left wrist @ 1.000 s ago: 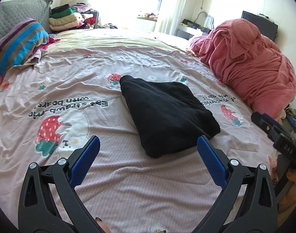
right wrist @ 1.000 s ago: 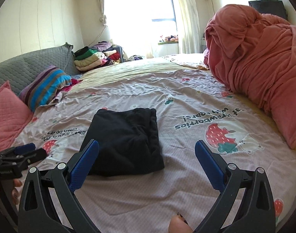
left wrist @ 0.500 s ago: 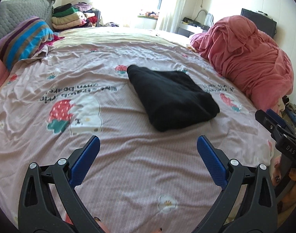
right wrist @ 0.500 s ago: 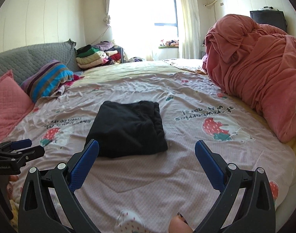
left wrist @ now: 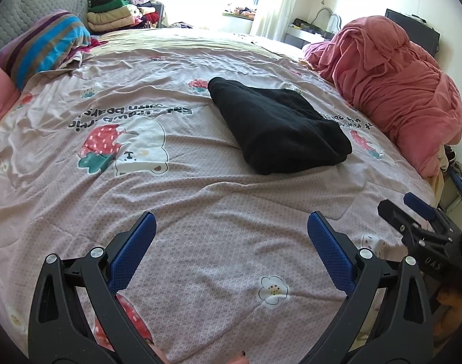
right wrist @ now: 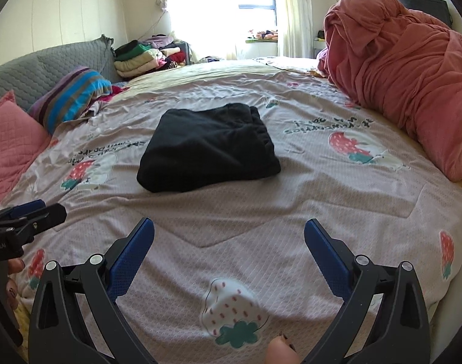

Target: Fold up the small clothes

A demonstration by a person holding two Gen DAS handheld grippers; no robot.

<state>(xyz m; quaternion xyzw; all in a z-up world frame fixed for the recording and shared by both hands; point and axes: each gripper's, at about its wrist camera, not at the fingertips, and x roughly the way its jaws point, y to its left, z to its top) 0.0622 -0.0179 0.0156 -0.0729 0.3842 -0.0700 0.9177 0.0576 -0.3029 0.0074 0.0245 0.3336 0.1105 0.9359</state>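
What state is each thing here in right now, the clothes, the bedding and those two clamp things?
Black garment: folded, lying flat on the bedspread.
Left tool: open, holding nothing, short of the garment.
Right tool: open, holding nothing.
Pink quilt: bunched in a heap.
Clothes stack: folded, piled.
Bedspread: spread out, wrinkled.
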